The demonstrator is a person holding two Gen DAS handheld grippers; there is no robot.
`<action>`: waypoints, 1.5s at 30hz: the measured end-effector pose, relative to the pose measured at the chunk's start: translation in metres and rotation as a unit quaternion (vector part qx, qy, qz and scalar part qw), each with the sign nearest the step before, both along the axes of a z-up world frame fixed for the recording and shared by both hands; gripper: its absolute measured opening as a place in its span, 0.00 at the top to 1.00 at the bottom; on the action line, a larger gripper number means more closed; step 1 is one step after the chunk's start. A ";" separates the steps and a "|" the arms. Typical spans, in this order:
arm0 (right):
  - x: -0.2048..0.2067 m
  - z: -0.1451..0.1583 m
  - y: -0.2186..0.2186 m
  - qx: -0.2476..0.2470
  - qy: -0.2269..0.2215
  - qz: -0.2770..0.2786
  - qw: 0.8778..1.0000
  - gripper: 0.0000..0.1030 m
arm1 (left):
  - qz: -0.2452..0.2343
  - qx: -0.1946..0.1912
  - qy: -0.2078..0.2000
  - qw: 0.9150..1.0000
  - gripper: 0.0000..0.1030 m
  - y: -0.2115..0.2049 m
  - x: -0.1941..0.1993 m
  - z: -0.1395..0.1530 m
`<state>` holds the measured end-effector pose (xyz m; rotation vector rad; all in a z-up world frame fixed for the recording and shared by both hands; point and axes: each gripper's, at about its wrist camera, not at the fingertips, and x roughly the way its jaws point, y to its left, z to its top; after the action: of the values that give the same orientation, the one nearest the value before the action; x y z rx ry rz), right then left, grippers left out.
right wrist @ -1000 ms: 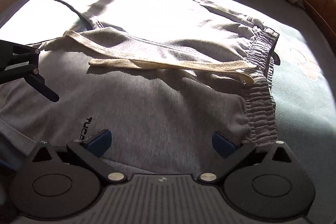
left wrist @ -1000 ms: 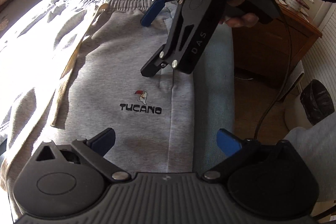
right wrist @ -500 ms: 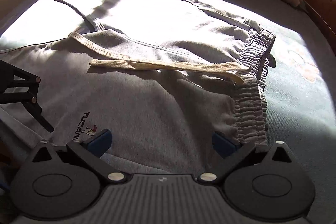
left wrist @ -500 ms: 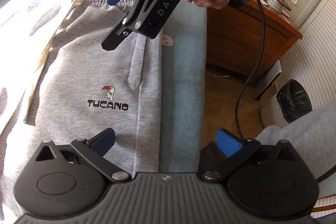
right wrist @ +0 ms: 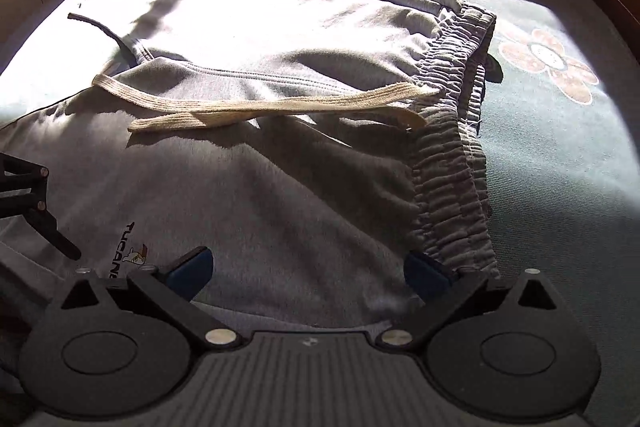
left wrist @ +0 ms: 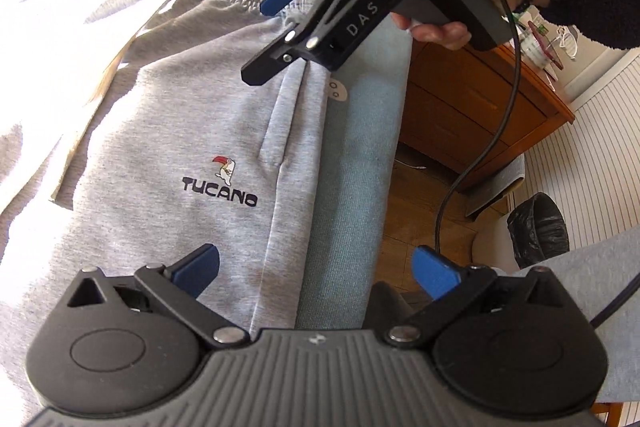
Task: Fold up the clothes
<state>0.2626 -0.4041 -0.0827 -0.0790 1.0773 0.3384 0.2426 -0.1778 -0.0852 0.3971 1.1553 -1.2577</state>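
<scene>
While the grey pants (left wrist: 168, 155) lie spread flat on the bed (left wrist: 356, 147), both tools hang above them with nothing in hand. Taking the waistband (right wrist: 452, 147) as the landmark: the pants run away from it across the sunlit bedcover, front side up, and the cream drawstring (right wrist: 256, 107) trails loose from it over the cloth. The "TUCANO" logo (left wrist: 219, 191) sits partway down from the waistband, beside the pocket slit (left wrist: 276, 123).

The right tool (right wrist: 308, 269) has its blue pads spread wide, one of them just at the near end of the waistband, over the pants' near side edge. That looks like a line-up for pinching the corner there. The left tool (left wrist: 316, 267) is likewise spread wide and empty, further down the same side edge from the waistband, straddling the seam where grey cloth meets bedcover. Held at two spots along one side, the pair seems set to lift that edge and carry it over onto the other leg.

Room looks good: beyond the waistband the bed is bare, and the far half of the pants lies flat. On the near side the mattress edge is close, with a wooden dresser (left wrist: 480, 115) and floor beyond. The loose drawstring could get caught in the fold.
</scene>
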 end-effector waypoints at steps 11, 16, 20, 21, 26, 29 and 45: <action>-0.037 -0.024 0.070 -0.043 0.005 0.111 0.993 0.00 | 0.005 0.050 0.018 0.999 0.01 0.036 -0.013 -0.019; -0.038 -0.009 0.073 -0.050 0.018 0.111 0.992 0.00 | 0.032 0.043 -0.005 0.999 0.01 0.052 -0.013 -0.008; -0.027 0.002 0.088 -0.032 0.001 0.120 0.992 0.00 | 0.103 0.053 -0.020 0.993 0.01 0.068 0.006 -0.009; -0.023 0.001 0.094 -0.031 0.001 0.121 0.992 0.00 | 0.114 0.057 -0.018 0.992 0.01 0.072 0.009 -0.012; -0.013 -0.008 0.118 -0.026 0.022 0.122 0.992 0.00 | 0.130 0.079 -0.017 0.988 0.01 0.092 -0.008 -0.013; -0.012 -0.007 0.126 -0.022 0.031 0.116 0.992 0.00 | 0.165 0.086 -0.021 0.982 0.01 0.111 -0.016 -0.002; 0.006 -0.023 0.194 -0.037 0.050 0.115 0.991 0.00 | 0.401 0.137 -0.002 0.906 0.01 0.223 -0.018 0.002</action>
<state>0.2689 -0.2096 -0.1056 -0.2563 1.1839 0.5144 0.2245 0.0451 -0.0828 0.0924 1.3039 -0.3746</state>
